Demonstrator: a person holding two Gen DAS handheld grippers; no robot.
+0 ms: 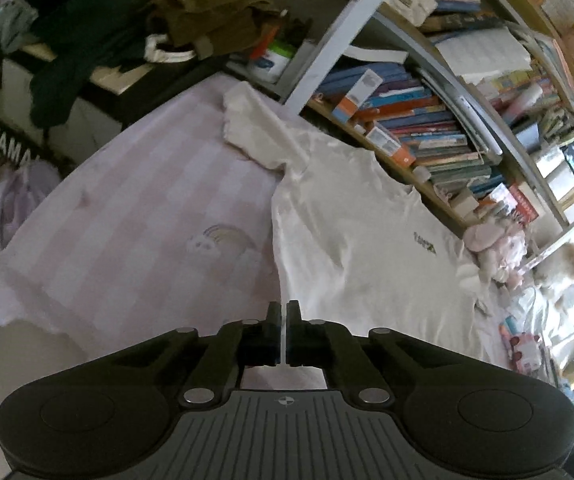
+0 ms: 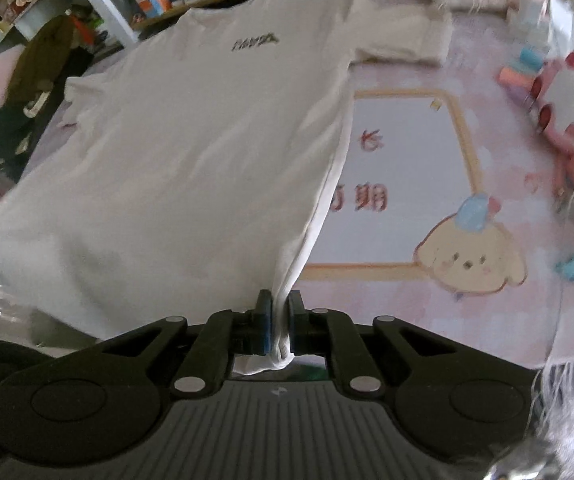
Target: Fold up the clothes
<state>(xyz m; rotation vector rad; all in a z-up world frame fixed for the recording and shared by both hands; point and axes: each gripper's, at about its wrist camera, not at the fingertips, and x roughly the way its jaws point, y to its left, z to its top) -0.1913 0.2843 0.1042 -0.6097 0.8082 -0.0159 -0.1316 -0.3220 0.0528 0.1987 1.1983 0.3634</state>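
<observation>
A white T-shirt (image 1: 351,216) with a small dark chest logo lies spread front-up on the pink bed sheet (image 1: 135,224). My left gripper (image 1: 283,306) is shut on the shirt's bottom hem at one corner; a thin edge of cloth shows between the fingers. In the right wrist view the same T-shirt (image 2: 191,132) stretches away from me, collar far. My right gripper (image 2: 280,300) is shut on the other bottom corner, with bunched white cloth pinched between the blue pads and hanging behind them. Both corners are lifted a little off the bed.
A bookshelf (image 1: 439,128) full of books runs along the bed's far side. Dark clothes (image 1: 87,40) pile on a cabinet at the back left. Plush toys (image 2: 559,96) lie on the bed at the right. The sheet (image 2: 407,168) has a printed cartoon panel beside the shirt.
</observation>
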